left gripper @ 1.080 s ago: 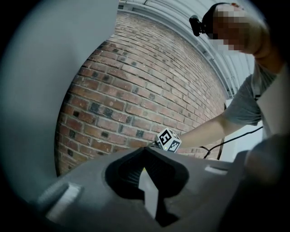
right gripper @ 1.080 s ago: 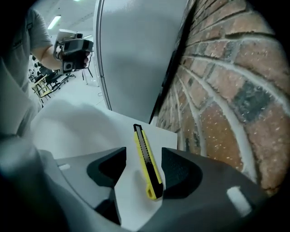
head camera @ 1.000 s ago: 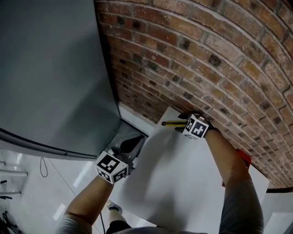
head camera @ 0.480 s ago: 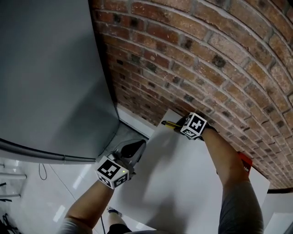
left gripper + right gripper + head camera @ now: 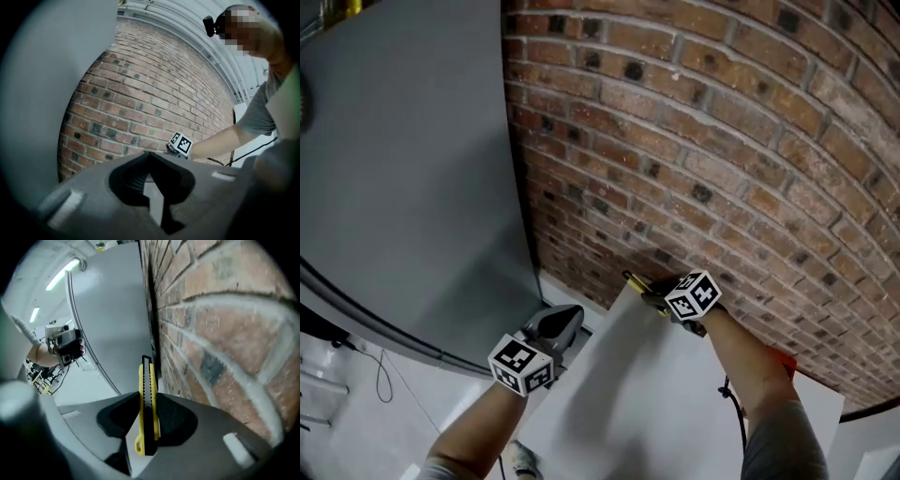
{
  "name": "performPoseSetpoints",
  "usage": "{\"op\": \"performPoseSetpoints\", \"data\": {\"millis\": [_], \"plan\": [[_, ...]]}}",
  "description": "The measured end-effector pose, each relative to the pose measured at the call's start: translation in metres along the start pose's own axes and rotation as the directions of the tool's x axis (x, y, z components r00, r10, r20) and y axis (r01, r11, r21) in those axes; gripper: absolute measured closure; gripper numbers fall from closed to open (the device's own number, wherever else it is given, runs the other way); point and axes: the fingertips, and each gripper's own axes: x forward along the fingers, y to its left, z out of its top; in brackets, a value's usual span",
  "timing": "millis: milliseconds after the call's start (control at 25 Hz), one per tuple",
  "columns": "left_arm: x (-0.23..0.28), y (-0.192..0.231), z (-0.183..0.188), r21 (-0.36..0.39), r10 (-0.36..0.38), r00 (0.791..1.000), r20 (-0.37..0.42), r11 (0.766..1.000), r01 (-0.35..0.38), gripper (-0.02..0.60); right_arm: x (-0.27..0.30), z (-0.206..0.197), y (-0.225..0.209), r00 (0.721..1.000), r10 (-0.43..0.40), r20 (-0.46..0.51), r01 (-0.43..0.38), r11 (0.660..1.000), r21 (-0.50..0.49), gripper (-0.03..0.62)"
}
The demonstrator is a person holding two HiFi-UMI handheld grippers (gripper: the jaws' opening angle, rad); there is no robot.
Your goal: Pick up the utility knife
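The utility knife (image 5: 146,404), yellow with a black spine, stands on edge between my right gripper's (image 5: 149,425) pads. That gripper has just closed and is shut on it. In the head view the knife's tip (image 5: 633,278) sticks out to the upper left of my right gripper (image 5: 651,293), lifted off the white table (image 5: 656,403) close to the brick wall. My left gripper (image 5: 559,324) hovers off the table's left corner, its jaws meeting at the tips with nothing in them (image 5: 149,154).
A brick wall (image 5: 722,141) runs behind the table. A tall grey panel (image 5: 403,141) fills the left. A red object (image 5: 783,361) lies at the table's far right by the wall, and a black cable (image 5: 733,405) hangs near my right arm.
My right gripper has come up off the table with the knife in it and rolled. The left gripper has risen too. The head view has tilted up the wall.
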Motion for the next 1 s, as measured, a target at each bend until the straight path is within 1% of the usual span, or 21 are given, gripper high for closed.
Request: {"op": "performPoseSetpoints", "data": {"millis": [120, 200, 320, 480, 680, 880, 1000], "plan": [[-0.004, -0.005, 0.038, 0.017, 0.017, 0.999, 0.032, 1.000, -0.017, 0.584, -0.040, 0.040, 0.021, 0.995, 0.032, 0.099, -0.034, 0.999, 0.019, 0.468], [-0.005, -0.008, 0.069, 0.050, 0.021, 0.998, 0.053, 0.998, -0.023, 0.584, -0.071, 0.073, 0.030, 0.985, 0.035, 0.171, -0.038, 0.999, 0.016, 0.468], [-0.007, -0.018, 0.118, 0.089, 0.019, 0.997, 0.081, 0.996, -0.026, 0.584, -0.123, 0.117, 0.045, 0.961, 0.032, 0.274, -0.037, 0.999, 0.013, 0.468], [-0.008, -0.038, 0.180, 0.130, -0.001, 0.994, 0.112, 0.991, -0.014, 0.584, -0.191, 0.168, 0.060, 0.920, 0.009, 0.392, -0.013, 1.000, 0.007, 0.467], [-0.010, -0.064, 0.234, 0.139, -0.016, 0.992, 0.129, 0.990, -0.002, 0.584, -0.261, 0.206, 0.077, 0.869, -0.013, 0.495, 0.000, 1.000, 0.025, 0.468], [-0.013, -0.085, 0.281, 0.161, -0.025, 0.989, 0.144, 0.987, 0.001, 0.584, -0.322, 0.233, 0.086, 0.820, -0.040, 0.571, 0.019, 0.999, 0.043, 0.468], [-0.014, -0.095, 0.309, 0.170, -0.034, 0.987, 0.155, 0.985, 0.008, 0.584, -0.358, 0.251, 0.088, 0.782, -0.061, 0.620, 0.031, 0.998, 0.059, 0.468]]}}
